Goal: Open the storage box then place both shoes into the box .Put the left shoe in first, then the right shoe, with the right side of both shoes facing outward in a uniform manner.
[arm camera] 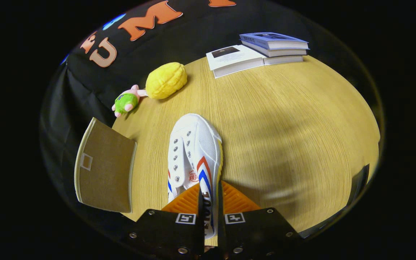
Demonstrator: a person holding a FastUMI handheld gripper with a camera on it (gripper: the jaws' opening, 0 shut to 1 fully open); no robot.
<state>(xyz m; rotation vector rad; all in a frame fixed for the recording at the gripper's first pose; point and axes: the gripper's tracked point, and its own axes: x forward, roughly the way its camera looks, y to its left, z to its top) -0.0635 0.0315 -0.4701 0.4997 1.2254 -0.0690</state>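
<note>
White canvas shoe (193, 151), red and blue side stripes, heel pinched in tool (209, 202)

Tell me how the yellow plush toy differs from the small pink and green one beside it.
The yellow plush toy is much bigger than the pink and green plush toy. The yellow one is a single colour with a ribbed, rounded body; the small one shows pink limbs and a green middle. Both lie touching near the table's far edge, beyond the shoe gripped by the gripper.
</note>
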